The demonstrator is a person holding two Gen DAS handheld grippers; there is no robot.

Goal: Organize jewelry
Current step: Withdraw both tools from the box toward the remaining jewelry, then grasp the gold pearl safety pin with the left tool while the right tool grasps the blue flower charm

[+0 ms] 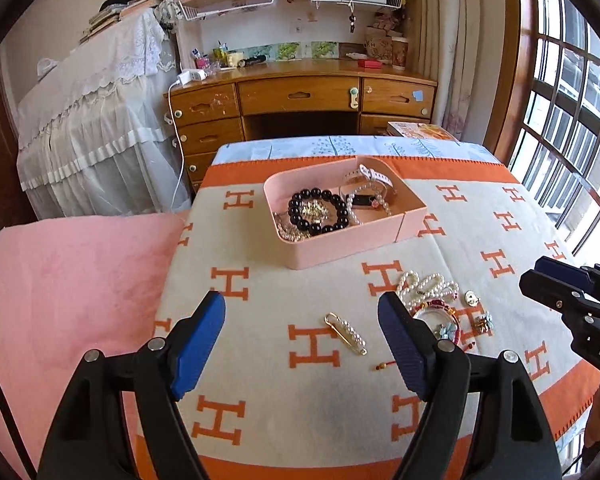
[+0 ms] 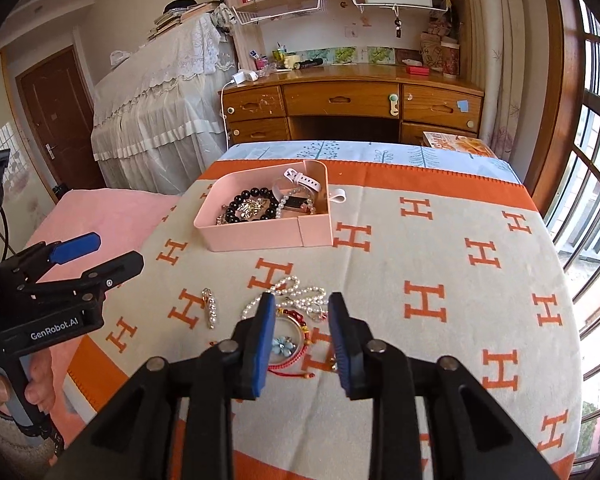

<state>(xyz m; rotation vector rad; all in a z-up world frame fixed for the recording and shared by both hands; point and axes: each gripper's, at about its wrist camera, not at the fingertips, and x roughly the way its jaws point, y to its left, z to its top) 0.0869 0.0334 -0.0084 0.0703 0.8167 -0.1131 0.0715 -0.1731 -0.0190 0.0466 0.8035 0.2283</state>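
A pink tray (image 1: 412, 222) (image 2: 256, 236) on the H-patterned blanket holds a black bead bracelet (image 1: 318, 212) (image 2: 240, 204), a white watch (image 1: 374, 172) (image 2: 304, 179) and other pieces. In front of it lie a gold pearl pin (image 1: 346, 333) (image 2: 209, 307), a pearl necklace (image 1: 424, 286) (image 2: 300, 294) and a red bracelet with a blue flower (image 1: 446, 322) (image 2: 290, 340). My left gripper (image 1: 302, 344) (image 2: 96, 250) is open and empty above the pin. My right gripper (image 2: 302, 340) (image 1: 540, 276) is open, its fingers either side of the red bracelet, above it.
The blanket (image 1: 260, 380) covers a bed; a pink cover (image 1: 68, 300) lies at its left. A wooden desk (image 1: 300, 96) with shelves stands behind, a lace-draped piece (image 1: 96, 120) left of it, windows (image 1: 572, 120) on the right.
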